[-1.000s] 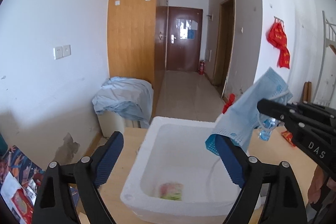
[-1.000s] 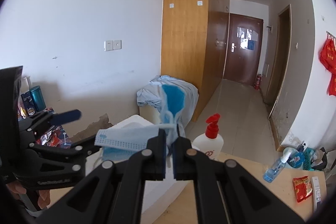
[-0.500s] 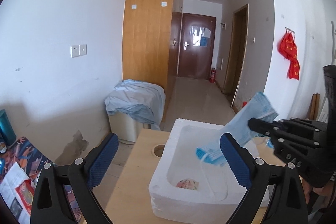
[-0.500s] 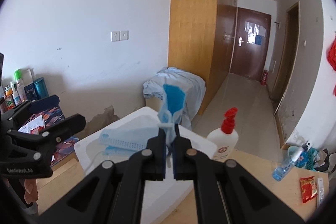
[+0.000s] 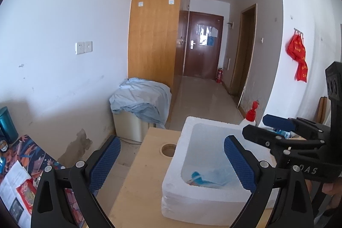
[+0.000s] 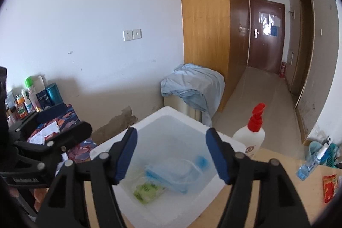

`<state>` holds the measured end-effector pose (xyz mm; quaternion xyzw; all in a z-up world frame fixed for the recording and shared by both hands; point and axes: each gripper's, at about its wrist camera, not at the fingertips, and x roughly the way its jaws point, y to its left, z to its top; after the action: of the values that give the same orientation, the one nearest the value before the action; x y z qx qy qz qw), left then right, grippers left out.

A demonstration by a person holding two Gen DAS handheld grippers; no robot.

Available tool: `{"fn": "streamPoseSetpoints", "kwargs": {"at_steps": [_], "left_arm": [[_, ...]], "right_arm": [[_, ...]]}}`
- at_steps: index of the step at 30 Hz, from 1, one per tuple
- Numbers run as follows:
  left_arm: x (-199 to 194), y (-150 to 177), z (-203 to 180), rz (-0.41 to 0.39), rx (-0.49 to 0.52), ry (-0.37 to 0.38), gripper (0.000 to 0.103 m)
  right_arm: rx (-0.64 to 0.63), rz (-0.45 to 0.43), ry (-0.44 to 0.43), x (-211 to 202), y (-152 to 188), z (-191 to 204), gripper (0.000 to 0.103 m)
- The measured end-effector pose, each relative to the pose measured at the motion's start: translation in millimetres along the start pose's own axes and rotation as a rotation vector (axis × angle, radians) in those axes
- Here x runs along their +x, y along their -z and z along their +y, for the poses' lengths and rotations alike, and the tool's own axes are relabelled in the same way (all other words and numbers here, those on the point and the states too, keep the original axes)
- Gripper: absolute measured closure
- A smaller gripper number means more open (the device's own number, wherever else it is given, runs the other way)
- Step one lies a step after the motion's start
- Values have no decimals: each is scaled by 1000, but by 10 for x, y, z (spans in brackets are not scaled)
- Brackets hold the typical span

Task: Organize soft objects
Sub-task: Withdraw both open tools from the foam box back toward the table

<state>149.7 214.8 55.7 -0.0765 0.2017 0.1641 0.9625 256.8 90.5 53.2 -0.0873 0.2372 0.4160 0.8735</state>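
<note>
- Two grippers hang over a white foam box (image 6: 215, 191) that sits on a wooden table (image 5: 136, 185).
- The right gripper (image 6: 172, 156) is right above the box. Its jaws are opening, and nothing is between them.
- The left gripper (image 5: 172, 166) has its jaws very wide apart. It holds nothing. The near wall of the box shows between its fingers.
- A blue face mask (image 6: 173, 176) lies down in the bottom of the box, a bit blurry.
- A small green packet (image 6: 147, 190) lies in the box too, just beside the mask and partly under it.
- A white bottle with a red pump (image 6: 252, 131) stands just behind the box.
- A little blue spray bottle (image 6: 310, 164) and a red packet (image 6: 330, 187) lie on the table, off to the right.
</note>
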Motion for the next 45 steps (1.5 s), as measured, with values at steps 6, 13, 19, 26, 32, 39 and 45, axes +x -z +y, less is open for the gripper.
{"fn": "streamPoseSetpoints", "kwargs": {"at_steps": [6, 13, 19, 26, 32, 39, 45], "left_arm": [[-29, 7, -74, 7, 4, 13, 5], [-202, 52, -288, 7, 32, 48, 5], [-502, 84, -510, -25, 49, 94, 2], [-895, 152, -645, -65, 53, 99, 0], [-1187, 237, -719, -93, 66, 93, 0], [-1465, 318, -787, -116, 83, 98, 0], [-1693, 432, -883, -137, 87, 110, 0]], "right_arm": [[16, 4, 4, -68, -6, -28, 32], [35, 0, 24, -224, 43, -80, 32], [46, -38, 35, -612, 104, -118, 26], [57, -120, 52, -1214, 252, -78, 18], [57, -186, 72, -1627, 377, -9, 10], [57, -226, 81, -1938, 515, 52, 5], [65, -261, 92, -2216, 682, 41, 1]]}}
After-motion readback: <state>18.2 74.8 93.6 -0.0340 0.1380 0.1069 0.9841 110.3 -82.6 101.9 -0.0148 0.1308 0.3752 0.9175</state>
